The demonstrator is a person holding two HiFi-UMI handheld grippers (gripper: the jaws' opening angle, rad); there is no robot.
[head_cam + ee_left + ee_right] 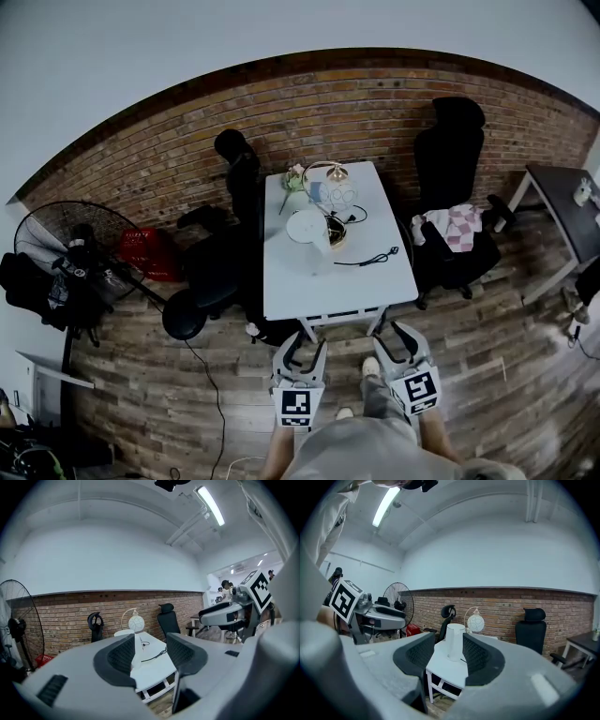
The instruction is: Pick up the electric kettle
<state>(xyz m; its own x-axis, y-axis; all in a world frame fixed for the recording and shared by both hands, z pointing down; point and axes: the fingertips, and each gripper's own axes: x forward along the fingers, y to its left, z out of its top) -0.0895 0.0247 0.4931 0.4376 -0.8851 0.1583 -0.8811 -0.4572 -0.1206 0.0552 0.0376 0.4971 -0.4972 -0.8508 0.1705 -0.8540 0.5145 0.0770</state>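
Both jaws sets narrowly apart, empty: left gripper [303,346], right gripper [394,331]; electric kettle [308,228] upright on table [309,283].

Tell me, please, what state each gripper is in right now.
Left gripper: open, holding nothing.
Right gripper: open, holding nothing.

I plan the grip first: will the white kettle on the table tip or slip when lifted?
The kettle is tall and narrow, so a push near its top would probably tip it. Its smooth white wall looks slippery. Whether it holds water I cannot tell.
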